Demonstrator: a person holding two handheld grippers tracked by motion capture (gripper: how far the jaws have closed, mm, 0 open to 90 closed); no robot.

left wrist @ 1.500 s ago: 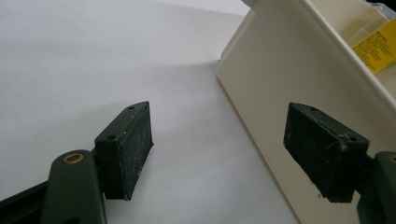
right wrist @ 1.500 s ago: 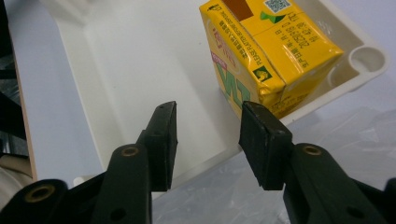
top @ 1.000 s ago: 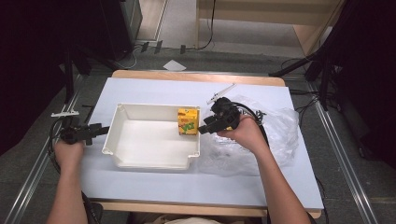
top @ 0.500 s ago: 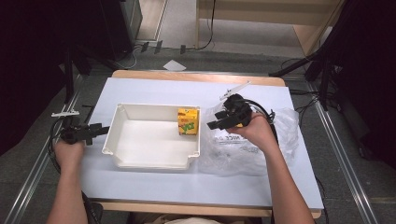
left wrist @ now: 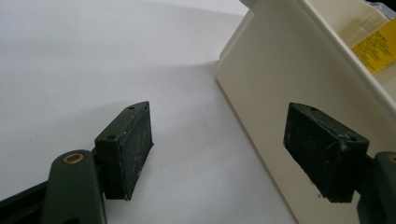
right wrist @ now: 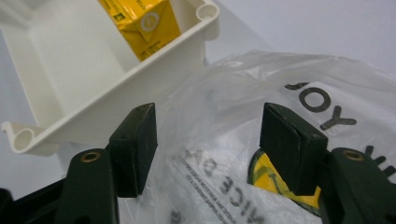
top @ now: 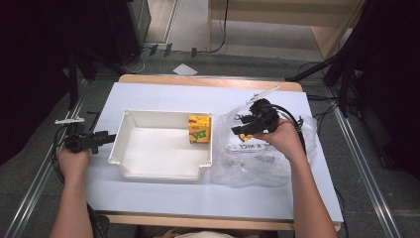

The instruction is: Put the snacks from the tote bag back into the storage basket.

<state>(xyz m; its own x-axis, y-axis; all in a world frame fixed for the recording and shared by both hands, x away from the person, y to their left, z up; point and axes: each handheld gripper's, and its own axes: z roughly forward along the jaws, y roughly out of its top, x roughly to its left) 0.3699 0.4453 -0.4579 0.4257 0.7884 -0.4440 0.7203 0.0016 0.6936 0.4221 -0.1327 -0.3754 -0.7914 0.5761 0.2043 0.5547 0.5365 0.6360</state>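
Observation:
A yellow juice carton (top: 199, 128) stands upright inside the white tray (top: 119, 144), against its right wall. In the right gripper view the carton (right wrist: 140, 23) sits beyond the tray's rim (right wrist: 116, 88). My right gripper (top: 241, 131) hovers over a clear printed plastic bag (top: 257, 158) just right of the tray. Its jaws have just been opening and stand wide, open (right wrist: 210, 140), with only the bag (right wrist: 233, 116) beneath them. My left gripper (top: 110, 138) rests low on the table at the tray's left wall, open (left wrist: 219, 149), gripping nothing; the wall (left wrist: 275, 74) rises beside one jaw.
The table top (top: 163, 96) is pale blue-white with a wooden far edge. Black cables (top: 297, 119) trail behind the right hand. Dark stands and metal rails flank the table on both sides.
The right gripper has drawn away from the carton, moving right to above the plastic bag, and its jaws have spread. The carton stays in the tray. The left gripper has not moved.

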